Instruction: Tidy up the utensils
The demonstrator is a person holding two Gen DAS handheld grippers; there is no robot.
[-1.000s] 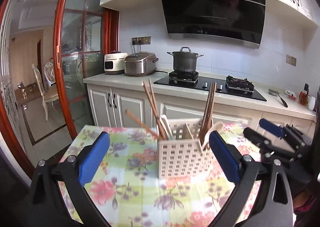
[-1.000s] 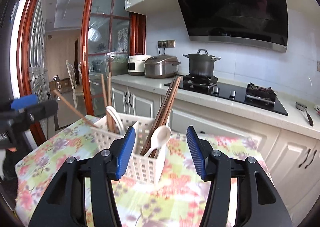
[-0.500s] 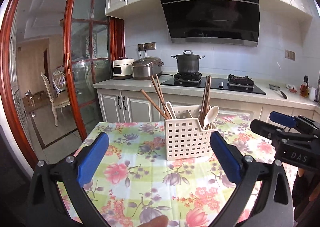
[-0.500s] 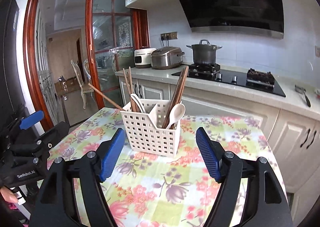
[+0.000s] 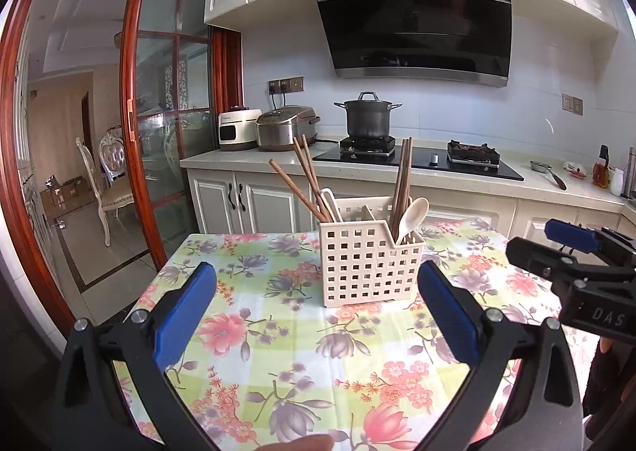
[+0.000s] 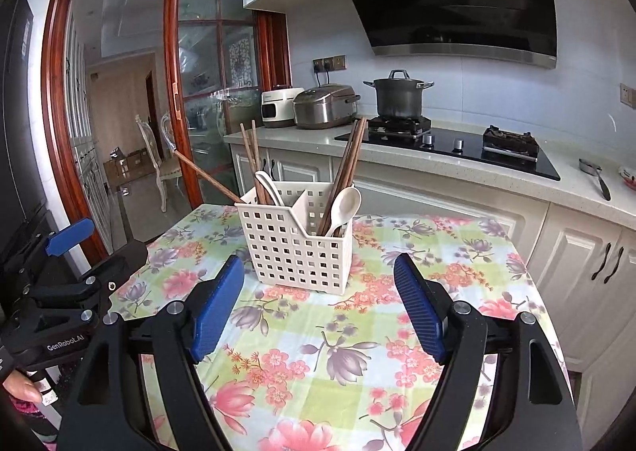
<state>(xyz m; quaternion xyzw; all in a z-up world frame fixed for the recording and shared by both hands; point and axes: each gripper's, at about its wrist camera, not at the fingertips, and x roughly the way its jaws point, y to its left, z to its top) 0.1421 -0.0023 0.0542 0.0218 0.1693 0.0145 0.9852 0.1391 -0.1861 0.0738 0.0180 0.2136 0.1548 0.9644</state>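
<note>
A dark lidded stockpot sits on the left burner of a black glass hob under a slanted black range hood. Left of it on the pale stone counter stand a steel rice cooker and a white boxy appliance, side by side. A red-framed glass sliding door opens onto a room with a cream chair

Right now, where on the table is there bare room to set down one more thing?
The floral tablecloth lies bare between the utensil basket and the near edge, and to the basket's right toward the cabinets. The basket itself is crowded with chopsticks and spoons.
</note>
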